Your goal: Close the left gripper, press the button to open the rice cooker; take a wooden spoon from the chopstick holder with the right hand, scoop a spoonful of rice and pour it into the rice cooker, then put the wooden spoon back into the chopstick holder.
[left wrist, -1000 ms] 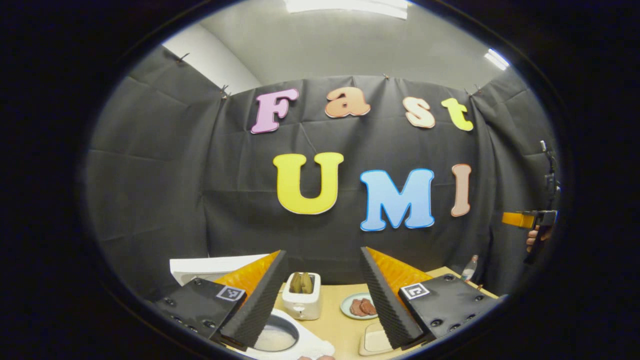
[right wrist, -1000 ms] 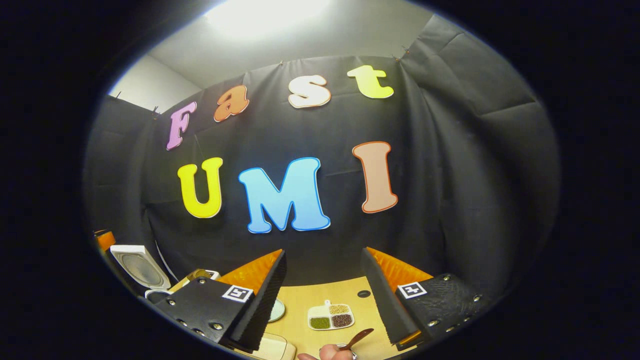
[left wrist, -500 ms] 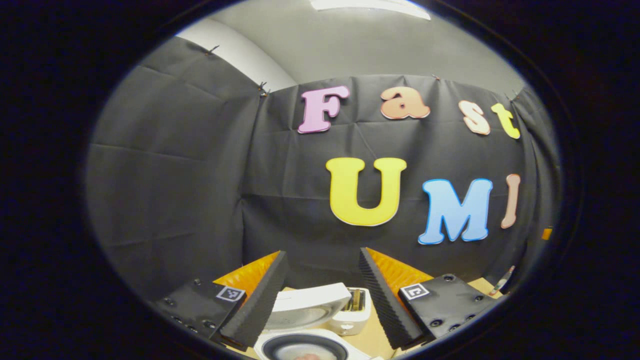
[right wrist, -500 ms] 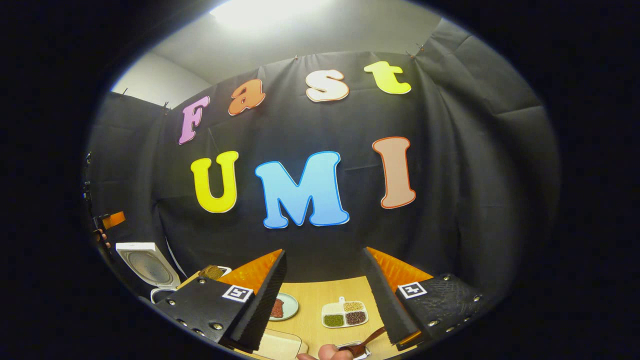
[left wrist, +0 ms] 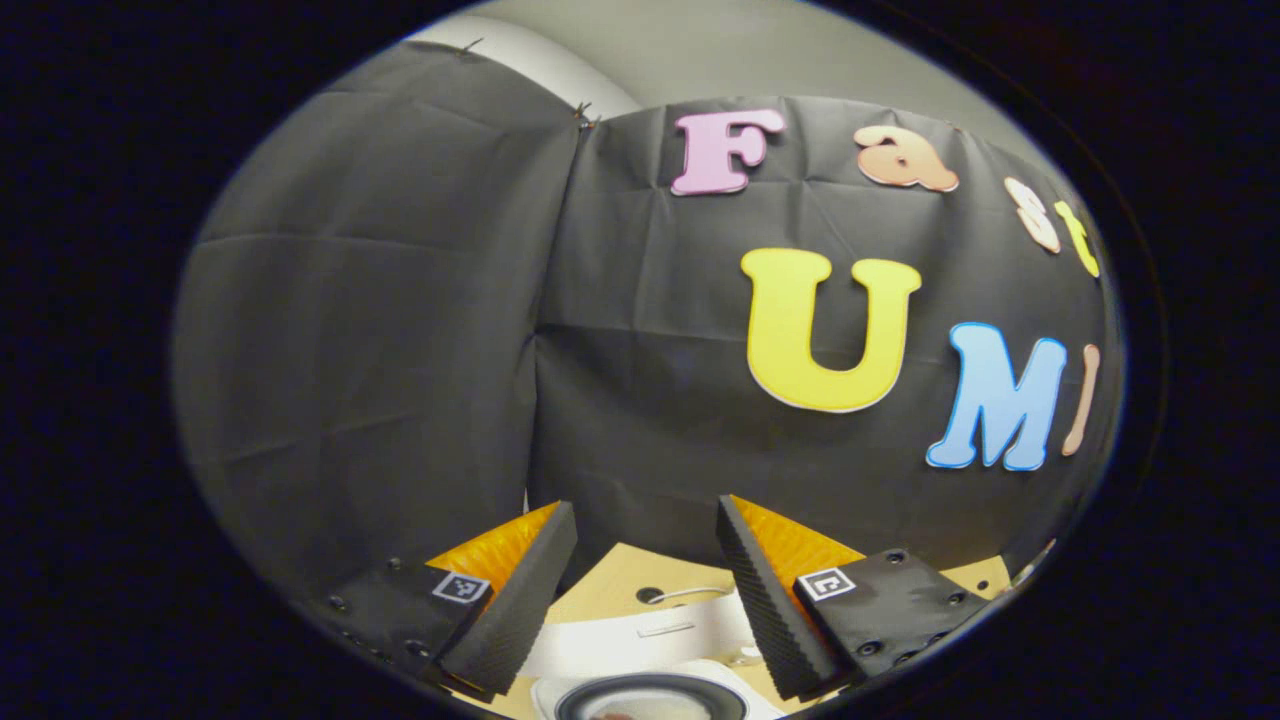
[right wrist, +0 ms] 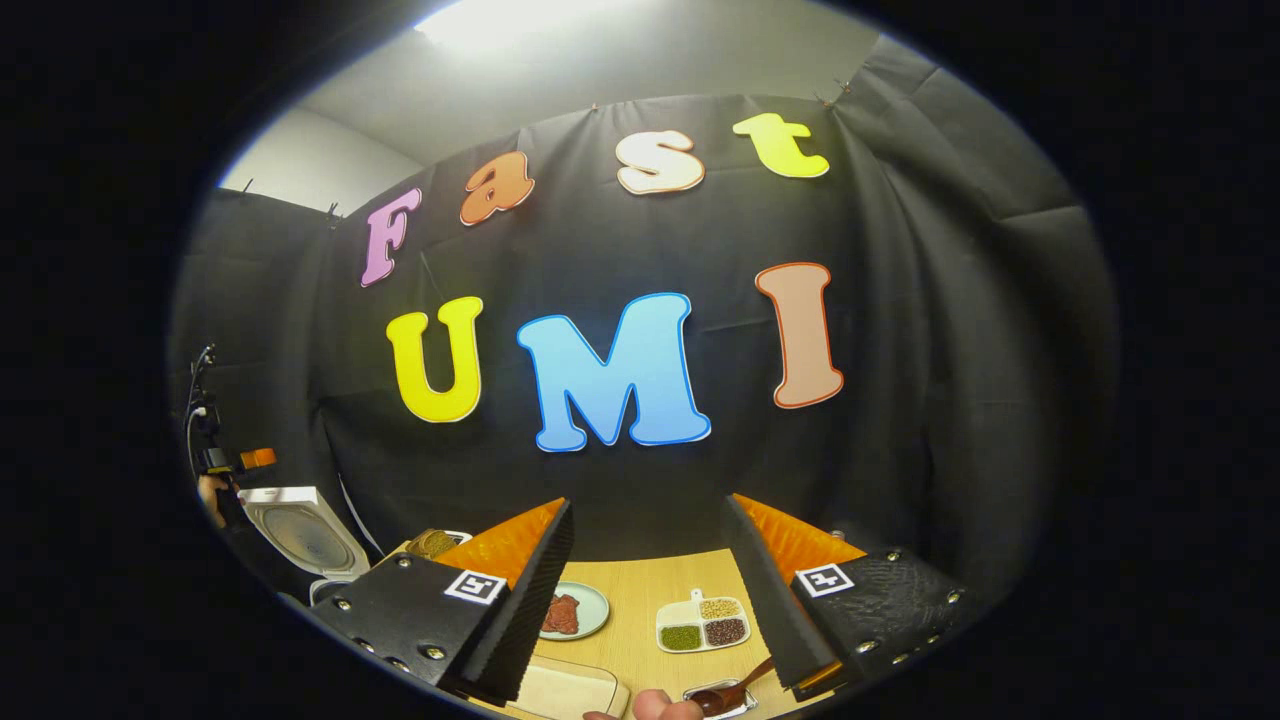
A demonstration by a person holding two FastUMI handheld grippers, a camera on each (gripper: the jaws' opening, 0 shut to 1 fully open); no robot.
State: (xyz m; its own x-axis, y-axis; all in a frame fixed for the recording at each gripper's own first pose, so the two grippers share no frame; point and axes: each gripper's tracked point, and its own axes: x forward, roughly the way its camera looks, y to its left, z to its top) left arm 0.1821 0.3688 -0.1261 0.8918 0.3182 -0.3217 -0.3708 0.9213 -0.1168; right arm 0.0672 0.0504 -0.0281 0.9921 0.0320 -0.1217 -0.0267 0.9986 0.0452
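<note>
My left claw (left wrist: pixel 640 590) is wide open and holds nothing, above the open cooker (left wrist: pixel 650 690). My right claw (right wrist: pixel 645 590) is open too, with the spoon (right wrist: pixel 735 687) low on the bench (right wrist: pixel 640 600).

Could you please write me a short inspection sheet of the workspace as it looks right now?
Surface: light wooden table, bare in the middle.
Job's things: rice cooker with lid raised; wooden spoon at the bottom edge, its dark bowl resting on a small tray.
Clutter: plate of meat; divided dish of grains; pale board.
Grippers: left gripper open, above the cooker; right gripper open, empty.
Cables: thin ones on the far gripper's rig.
Surroundings: black cloth walls, ceiling light.
</note>
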